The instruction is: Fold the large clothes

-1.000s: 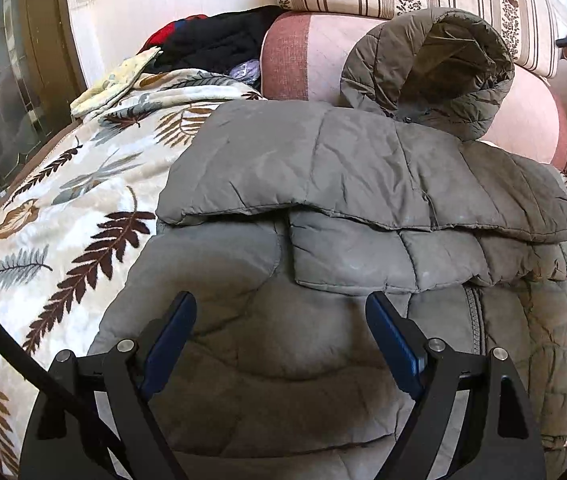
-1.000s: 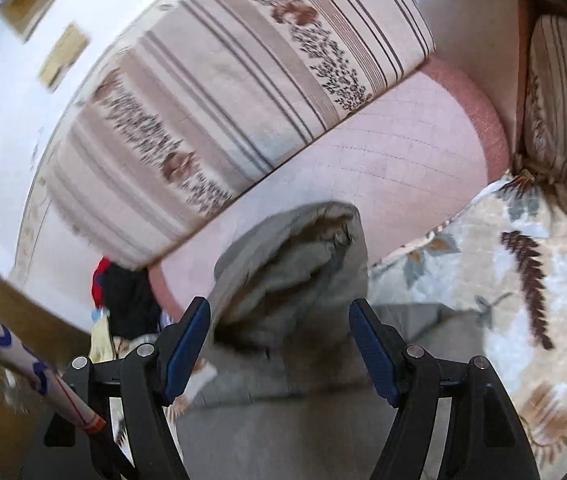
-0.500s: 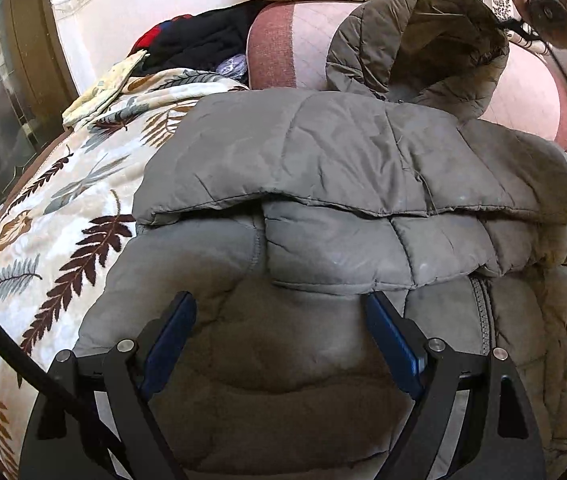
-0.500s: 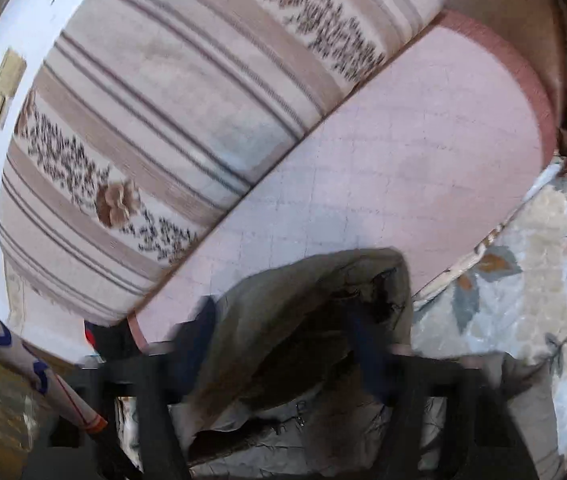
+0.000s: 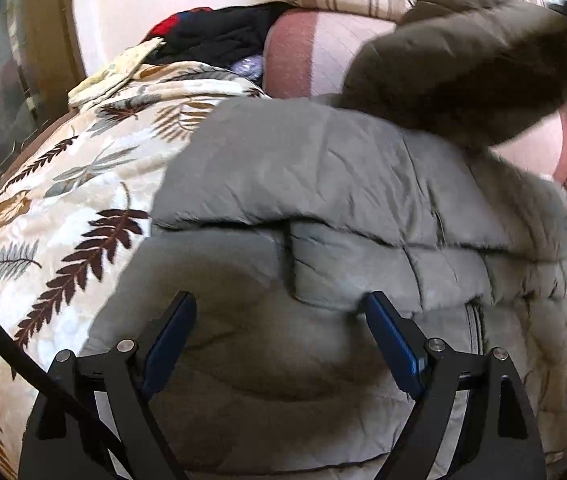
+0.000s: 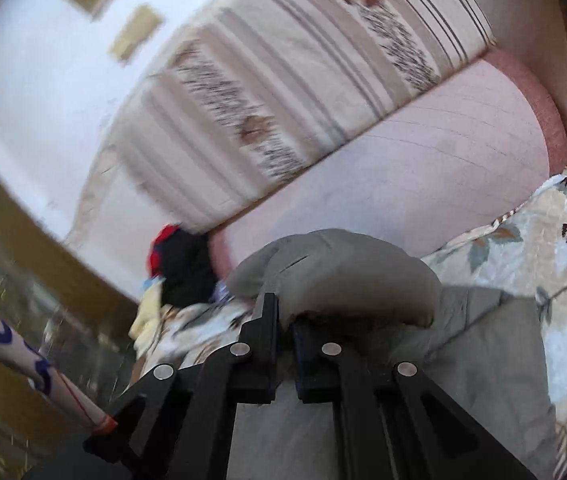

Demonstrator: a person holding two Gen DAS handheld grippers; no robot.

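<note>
Here the right hand-held gripper (image 6: 285, 322) clamps the jacket hood (image 6: 335, 272) (left hand-held gripper (image 5: 279, 316) gapes).

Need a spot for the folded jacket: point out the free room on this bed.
Free: the leaf-print blanket left of the jacket, up to the bed's edge. Crowded: the far corner, with a clothes pile beside the pink cushion. The jacket fills the middle; its hood is lifted.
</note>
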